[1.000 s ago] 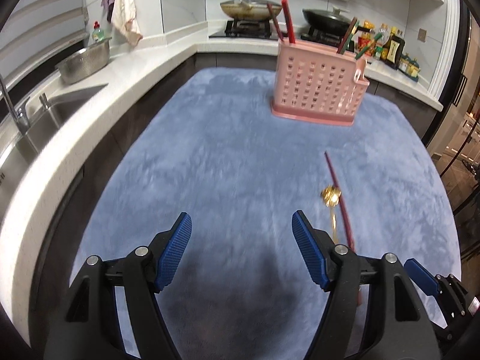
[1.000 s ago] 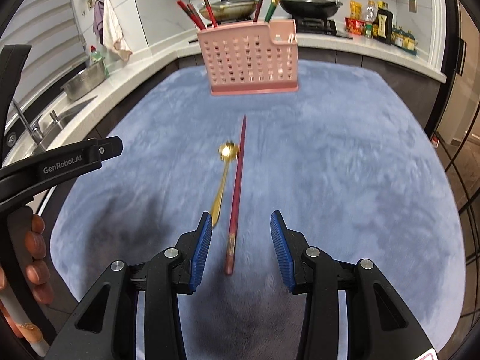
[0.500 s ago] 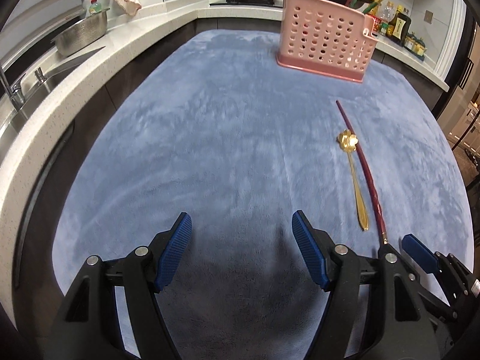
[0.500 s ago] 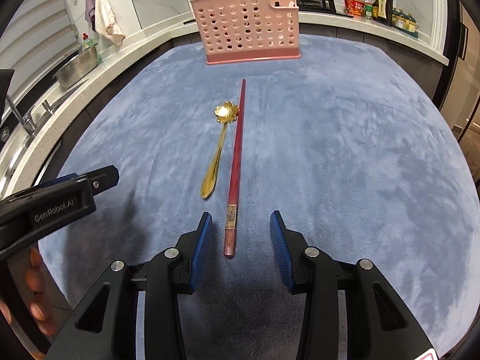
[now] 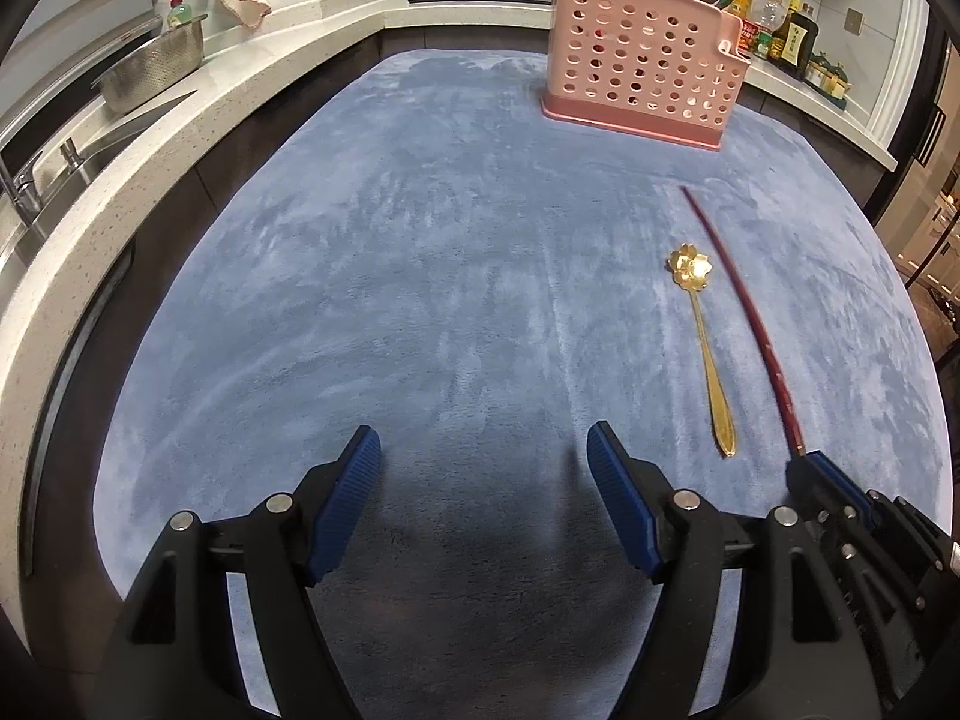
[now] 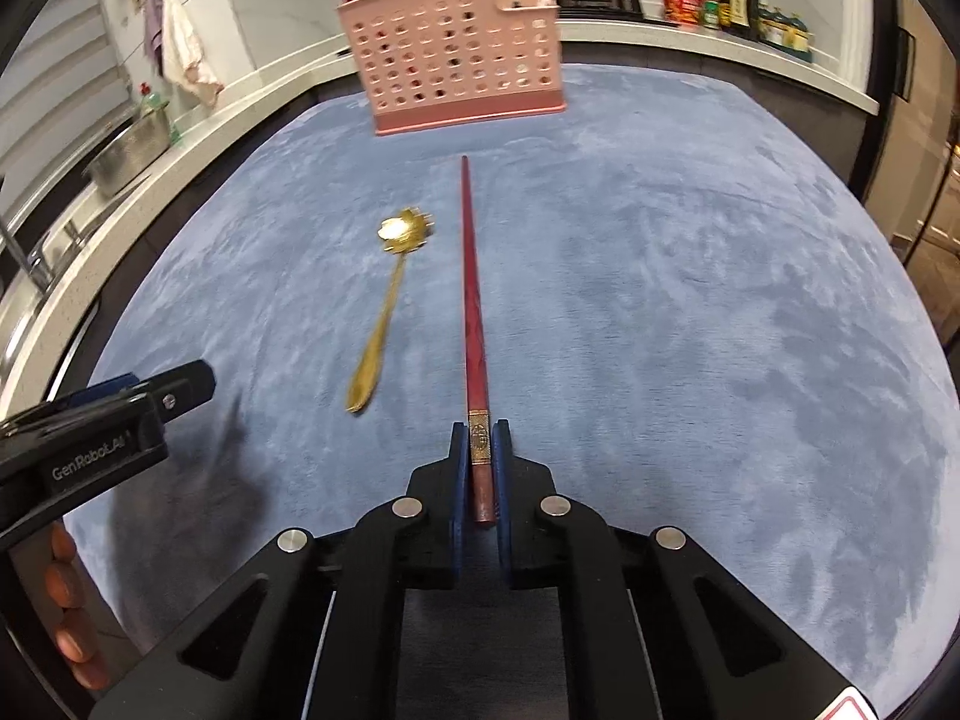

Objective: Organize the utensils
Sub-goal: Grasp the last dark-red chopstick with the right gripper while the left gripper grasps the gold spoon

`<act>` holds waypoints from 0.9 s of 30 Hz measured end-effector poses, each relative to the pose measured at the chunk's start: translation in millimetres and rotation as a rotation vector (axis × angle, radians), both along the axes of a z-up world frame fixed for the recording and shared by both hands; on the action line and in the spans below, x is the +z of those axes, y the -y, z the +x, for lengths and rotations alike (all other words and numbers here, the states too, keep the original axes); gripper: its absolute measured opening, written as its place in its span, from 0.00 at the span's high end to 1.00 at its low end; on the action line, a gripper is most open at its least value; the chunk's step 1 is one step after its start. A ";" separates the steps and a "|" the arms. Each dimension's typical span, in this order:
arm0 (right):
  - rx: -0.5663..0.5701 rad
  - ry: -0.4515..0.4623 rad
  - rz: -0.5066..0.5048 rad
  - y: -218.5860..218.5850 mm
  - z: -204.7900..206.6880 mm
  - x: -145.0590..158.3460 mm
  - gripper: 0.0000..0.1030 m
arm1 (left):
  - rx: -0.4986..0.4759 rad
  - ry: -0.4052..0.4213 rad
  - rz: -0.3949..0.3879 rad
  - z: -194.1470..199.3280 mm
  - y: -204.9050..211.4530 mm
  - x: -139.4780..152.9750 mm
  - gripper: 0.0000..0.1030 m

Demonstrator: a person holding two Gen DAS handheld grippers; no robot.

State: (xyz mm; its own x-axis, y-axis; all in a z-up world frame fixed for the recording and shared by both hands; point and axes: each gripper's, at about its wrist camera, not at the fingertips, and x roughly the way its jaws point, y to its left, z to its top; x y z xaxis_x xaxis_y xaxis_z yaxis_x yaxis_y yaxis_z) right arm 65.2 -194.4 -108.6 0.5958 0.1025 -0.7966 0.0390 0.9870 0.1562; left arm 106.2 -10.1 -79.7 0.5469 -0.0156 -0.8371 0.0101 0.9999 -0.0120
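Right gripper (image 6: pixel 480 444) is clamped on the near end of the red chopstick (image 6: pixel 470 300), pads pressing its gold band; the stick lies on the blue mat (image 6: pixel 690 330), tip aimed at the pink rack (image 6: pixel 456 72). Gold spoon (image 6: pixel 384 318) lies just left of it, not touching. Left gripper (image 5: pixel 483 480) has its jaws wide apart, opening, nothing between them (only mat below). Left view shows sink (image 5: pixel 36 198) and colander (image 5: pixel 150 69); right view alone shows the grip and the fingers (image 6: pixel 63 576) on the left tool.
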 end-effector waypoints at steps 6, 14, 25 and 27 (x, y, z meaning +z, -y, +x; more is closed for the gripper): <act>-0.083 0.005 0.037 29.3 -3.4 3.4 0.93 | -0.026 0.010 -0.017 1.4 12.3 3.8 0.25; -0.123 0.010 0.058 49.5 -8.5 4.7 0.93 | -0.107 -0.023 -0.097 6.7 44.8 -1.7 0.22; -0.123 -0.002 0.071 49.7 -12.5 0.1 0.93 | -0.140 -0.051 -0.083 16.1 71.2 -20.0 0.33; -0.122 -0.002 0.073 50.0 -12.1 -0.3 0.93 | -0.144 -0.045 -0.068 15.7 73.3 -20.8 0.37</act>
State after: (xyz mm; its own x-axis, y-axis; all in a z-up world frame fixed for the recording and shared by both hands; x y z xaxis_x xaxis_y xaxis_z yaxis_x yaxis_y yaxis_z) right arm 53.0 -244.4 -108.9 0.6055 0.0869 -0.7911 0.1589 0.9608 0.2271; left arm 121.9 -83.3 -100.5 0.4973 -0.1482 -0.8548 0.1512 0.9850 -0.0828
